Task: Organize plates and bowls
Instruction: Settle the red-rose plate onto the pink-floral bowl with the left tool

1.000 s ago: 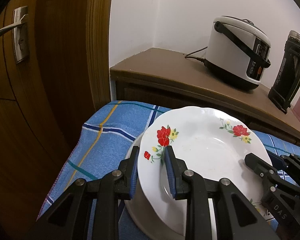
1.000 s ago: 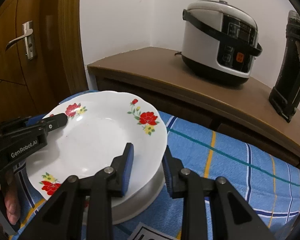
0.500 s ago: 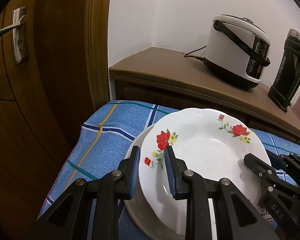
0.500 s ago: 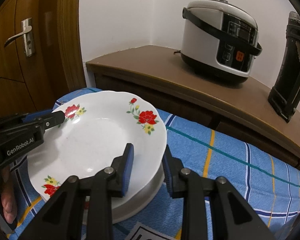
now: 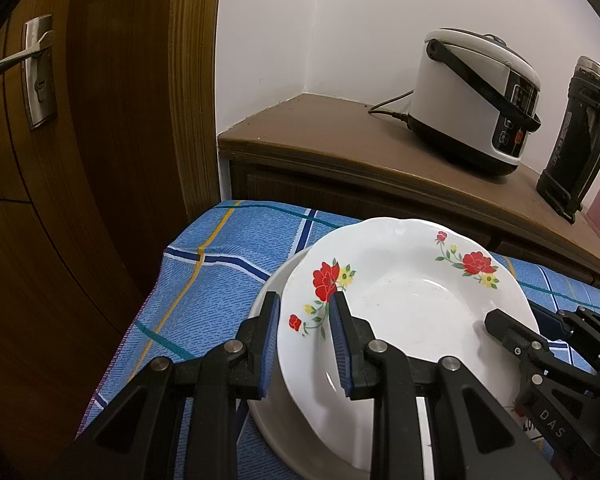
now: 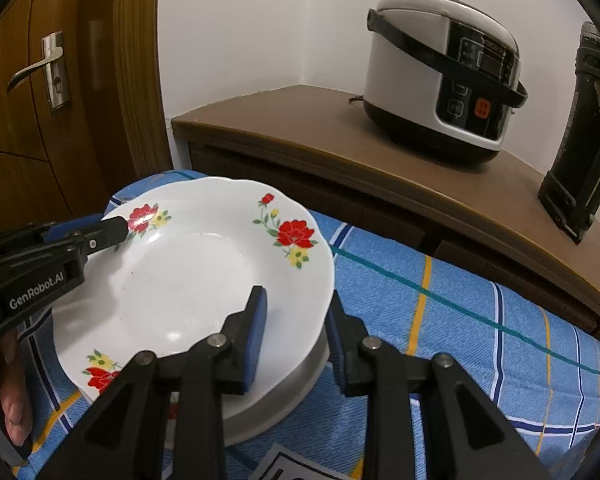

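Between the earlier frames and this one, the flowered plate has sunk a little closer onto the plain white dish beneath it, while both grippers keep their grip.

From the left wrist camera, the left gripper has its blue pads closed on the plate's near-left rim, one pad above the rim and one below. The plate is shallow, holds nothing, and sits face up, slightly tilted, over the white dish, whose rim shows as a crescent on the plate's left. Both are on the blue checked cloth. The right gripper clamps the plate's right rim. Behind the plate, a rice cooker and a dark flask stand on a brown cabinet.

From the right wrist camera, the right gripper is nearly closed on the plate's near-right rim. The left gripper pinches the far-left rim by a red flower. The white dish shows under the plate's near edge. A person's fingers show left of the plate.
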{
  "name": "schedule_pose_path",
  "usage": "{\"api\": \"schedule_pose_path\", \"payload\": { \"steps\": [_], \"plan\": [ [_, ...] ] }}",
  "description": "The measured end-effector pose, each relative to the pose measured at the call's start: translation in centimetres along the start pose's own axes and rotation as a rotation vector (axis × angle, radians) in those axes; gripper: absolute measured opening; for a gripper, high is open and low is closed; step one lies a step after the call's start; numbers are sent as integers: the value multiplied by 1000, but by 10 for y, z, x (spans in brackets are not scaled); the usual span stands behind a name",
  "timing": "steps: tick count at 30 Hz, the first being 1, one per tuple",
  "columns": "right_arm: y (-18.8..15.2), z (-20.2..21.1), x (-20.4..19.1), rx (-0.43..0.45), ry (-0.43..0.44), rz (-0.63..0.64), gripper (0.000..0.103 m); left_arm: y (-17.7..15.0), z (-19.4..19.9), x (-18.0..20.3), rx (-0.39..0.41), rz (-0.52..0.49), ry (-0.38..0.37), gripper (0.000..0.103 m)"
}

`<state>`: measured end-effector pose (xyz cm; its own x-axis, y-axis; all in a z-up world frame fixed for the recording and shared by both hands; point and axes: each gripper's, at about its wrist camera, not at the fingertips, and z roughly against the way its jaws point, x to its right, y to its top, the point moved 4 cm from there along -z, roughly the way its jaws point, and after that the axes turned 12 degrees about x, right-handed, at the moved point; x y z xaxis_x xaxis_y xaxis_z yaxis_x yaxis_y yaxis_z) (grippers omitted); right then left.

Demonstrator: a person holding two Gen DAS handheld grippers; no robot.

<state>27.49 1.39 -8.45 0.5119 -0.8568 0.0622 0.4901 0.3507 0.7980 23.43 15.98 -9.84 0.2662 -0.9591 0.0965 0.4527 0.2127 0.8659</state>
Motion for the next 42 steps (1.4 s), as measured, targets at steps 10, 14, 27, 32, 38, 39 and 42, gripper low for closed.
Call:
{"api": "schedule_pose_path", "payload": {
  "steps": [10,14,27,32,38,39,42],
  "plan": [
    [-1,-1,0,-1,4,-1,30,0,0,1,-2,-3,-2,27],
    [-1,-1,1,-1,6,-5,30,0,0,1,-2,-4,-1,27],
    [-1,-3,0,-5,6,-4,31,0,0,2,-3,-14,0,29],
    [-1,-3,0,-4,5,-3,31,0,0,1,-4,-16,0,29],
    [-3,-4,1,-10,12,-5,32,-1,0,4,-8,-25,4,29],
    [-3,-3,1,-11,13,-5,32,-1,-1,4,-9,-27,5,29],
    [-3,-3,1,-10,11,-3,33,-1,-1,4,-9,-27,6,29]
  ]
}}
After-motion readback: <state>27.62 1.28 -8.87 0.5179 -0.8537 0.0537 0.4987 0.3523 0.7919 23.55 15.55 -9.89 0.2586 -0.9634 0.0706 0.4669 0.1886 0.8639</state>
